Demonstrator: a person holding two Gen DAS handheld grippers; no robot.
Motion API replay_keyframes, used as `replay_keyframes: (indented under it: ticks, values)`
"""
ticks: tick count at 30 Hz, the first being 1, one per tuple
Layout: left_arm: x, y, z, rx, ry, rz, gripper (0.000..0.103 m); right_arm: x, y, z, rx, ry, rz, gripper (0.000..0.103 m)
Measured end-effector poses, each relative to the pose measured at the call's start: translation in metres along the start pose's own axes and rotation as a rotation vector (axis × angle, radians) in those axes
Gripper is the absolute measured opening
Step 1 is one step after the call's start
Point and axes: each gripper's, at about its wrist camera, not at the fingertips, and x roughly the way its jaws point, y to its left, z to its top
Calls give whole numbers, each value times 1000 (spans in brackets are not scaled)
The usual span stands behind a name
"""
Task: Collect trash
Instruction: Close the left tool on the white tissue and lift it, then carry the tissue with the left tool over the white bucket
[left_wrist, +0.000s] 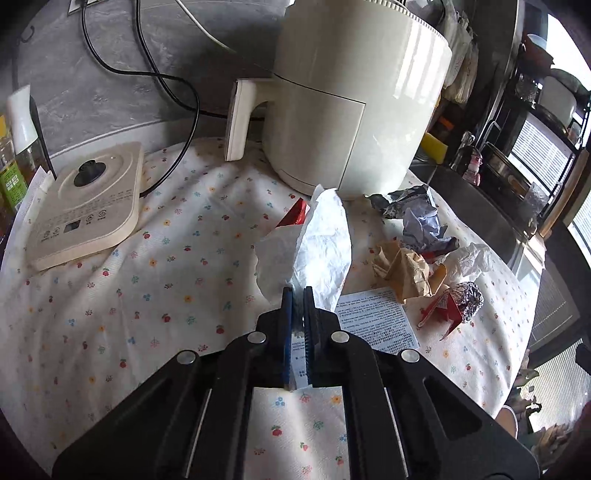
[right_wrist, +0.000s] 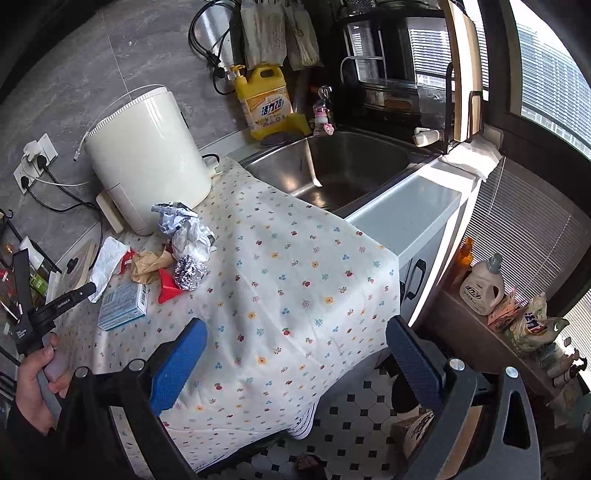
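Observation:
My left gripper (left_wrist: 298, 295) is shut on a crumpled white paper tissue (left_wrist: 321, 243) and holds it above the flowered cloth; the tissue also shows in the right wrist view (right_wrist: 107, 264). Beside it lies a trash pile: brown paper (left_wrist: 402, 269), a foil ball (left_wrist: 469, 301), red wrapper scraps (left_wrist: 441, 310), a blue-grey crumpled paper (left_wrist: 424, 229), a silver wrapper (left_wrist: 402, 199) and a printed box (left_wrist: 373, 317). My right gripper (right_wrist: 295, 354) is open and empty, above the cloth's front right part, well away from the foil ball (right_wrist: 190, 273).
A cream air fryer (left_wrist: 354, 96) stands behind the trash. A kettle base (left_wrist: 88, 203) with a black cable lies at left. A steel sink (right_wrist: 332, 166) and a yellow detergent bottle (right_wrist: 266, 99) are at right. The cloth (right_wrist: 295, 266) hangs over the counter edge above a tiled floor.

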Motion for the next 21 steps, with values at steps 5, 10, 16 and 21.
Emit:
replay_keyframes:
  ticks: [5, 10, 16, 21]
  values:
    - [-39, 36, -14, -101, -43, 45, 6, 33, 35, 16, -95, 36, 105, 86]
    - [-72, 62, -40, -178, -58, 110, 6, 79, 71, 27, -170, 87, 202, 78]
    - [-102, 86, -72, -263, -49, 185, 6, 125, 98, 36, -218, 108, 228, 73]
    - [-123, 89, -91, -286, -50, 213, 6, 147, 106, 37, -235, 178, 238, 34]
